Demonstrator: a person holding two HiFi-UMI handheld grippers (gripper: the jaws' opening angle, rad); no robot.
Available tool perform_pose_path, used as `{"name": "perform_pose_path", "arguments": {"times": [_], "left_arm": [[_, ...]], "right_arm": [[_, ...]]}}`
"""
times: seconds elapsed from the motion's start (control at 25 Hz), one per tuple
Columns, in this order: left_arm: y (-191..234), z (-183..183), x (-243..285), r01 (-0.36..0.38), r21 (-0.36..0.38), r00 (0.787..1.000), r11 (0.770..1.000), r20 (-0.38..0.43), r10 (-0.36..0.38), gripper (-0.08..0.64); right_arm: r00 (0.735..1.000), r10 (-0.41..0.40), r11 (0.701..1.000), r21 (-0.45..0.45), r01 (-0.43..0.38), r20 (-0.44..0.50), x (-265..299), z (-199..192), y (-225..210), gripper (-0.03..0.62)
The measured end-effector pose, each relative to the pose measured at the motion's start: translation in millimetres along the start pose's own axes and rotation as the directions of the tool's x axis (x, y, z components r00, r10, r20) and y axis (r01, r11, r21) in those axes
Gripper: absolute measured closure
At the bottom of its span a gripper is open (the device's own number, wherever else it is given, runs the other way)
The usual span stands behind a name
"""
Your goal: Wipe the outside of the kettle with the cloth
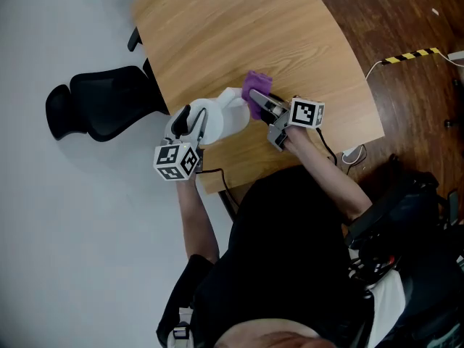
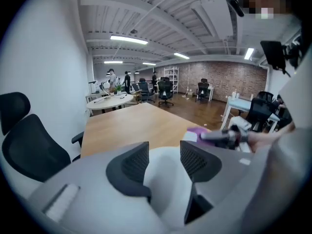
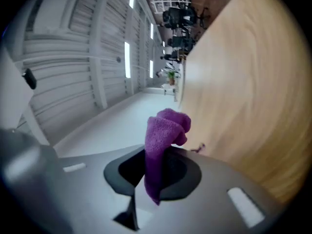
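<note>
My left tongs (image 2: 164, 152) grip the kettle (image 1: 225, 118) near the table (image 1: 254, 35) edge, right tongs (image 3: 153, 168) clamp the cloth (image 3: 163, 130); a hard wipe could shove it off.

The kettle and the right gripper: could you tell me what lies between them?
The purple cloth, which the right gripper pinches, lies between it and the kettle, in the head view.

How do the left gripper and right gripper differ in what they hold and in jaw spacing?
The left gripper has jaws well apart on the white kettle; the right gripper has jaws nearly together on the purple cloth. In the head view the left gripper is at the kettle's left, the right gripper at its right. Both grip something.
</note>
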State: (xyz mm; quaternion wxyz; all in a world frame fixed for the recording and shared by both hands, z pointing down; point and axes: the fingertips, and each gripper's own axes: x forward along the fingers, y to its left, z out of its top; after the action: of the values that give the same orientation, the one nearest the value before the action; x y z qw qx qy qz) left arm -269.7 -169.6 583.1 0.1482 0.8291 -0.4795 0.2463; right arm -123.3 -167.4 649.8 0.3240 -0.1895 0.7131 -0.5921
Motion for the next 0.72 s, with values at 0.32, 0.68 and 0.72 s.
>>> {"name": "perform_pose_path", "arguments": {"times": [0.32, 0.68, 0.72], "left_arm": [[-12.9, -15.4, 1.9, -0.067, 0.129, 0.998, 0.989, 0.0, 0.068, 0.259], [-18.2, -11.4, -2.5, -0.087, 0.164, 0.996, 0.983, 0.038, 0.082, 0.259], [-18.2, -11.5, -2.1, -0.091, 0.168, 0.995, 0.982, 0.043, 0.085, 0.259]], "right_arm": [[0.987, -0.034, 0.996, -0.086, 0.02, -0.158, 37.3, -0.3, 3.9, 0.54], [0.893, -0.361, 0.912, 0.095, 0.398, -0.27, -4.8, -57.3, -179.6, 0.545], [0.883, -0.368, 0.908, 0.089, 0.408, -0.292, -7.0, -63.0, -183.1, 0.553]]}}
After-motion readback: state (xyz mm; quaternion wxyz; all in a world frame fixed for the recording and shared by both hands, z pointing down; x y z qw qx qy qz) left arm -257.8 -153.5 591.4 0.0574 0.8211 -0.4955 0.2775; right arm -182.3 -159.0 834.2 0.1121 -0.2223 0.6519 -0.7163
